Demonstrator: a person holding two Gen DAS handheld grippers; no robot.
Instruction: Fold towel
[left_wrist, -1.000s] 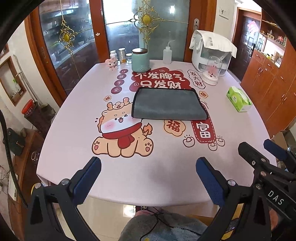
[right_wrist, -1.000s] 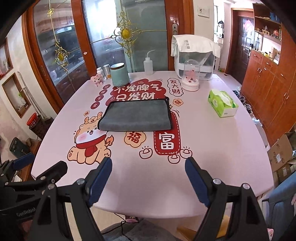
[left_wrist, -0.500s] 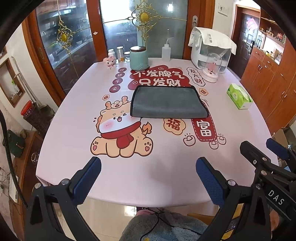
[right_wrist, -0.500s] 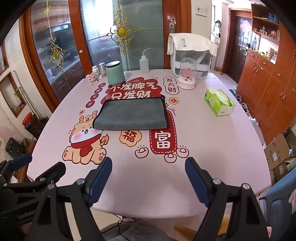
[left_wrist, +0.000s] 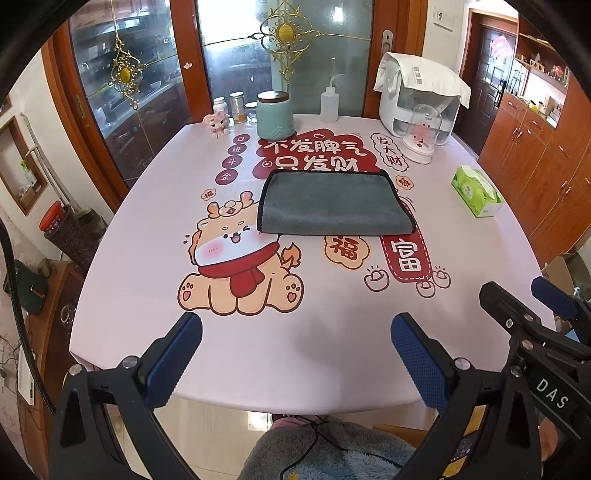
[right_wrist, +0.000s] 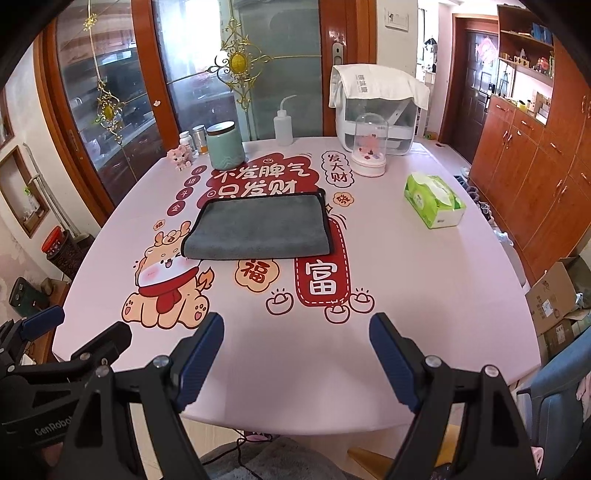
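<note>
Towel: grey microfibre towel (left_wrist: 332, 203) with black edging, folded flat mid-table on the pink printed tablecloth (left_wrist: 332, 332).
Left gripper (left_wrist: 295, 354): released, empty, at the near table edge.
Right gripper (right_wrist: 295, 354): released, empty, alongside.

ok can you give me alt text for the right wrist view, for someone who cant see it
A gray towel lies flat on a pink table printed with a cartoon deer and red Chinese characters, untouched. The open right gripper is held near the table's front edge, with the left gripper at lower left. A tissue box sits to the towel's right.
</note>
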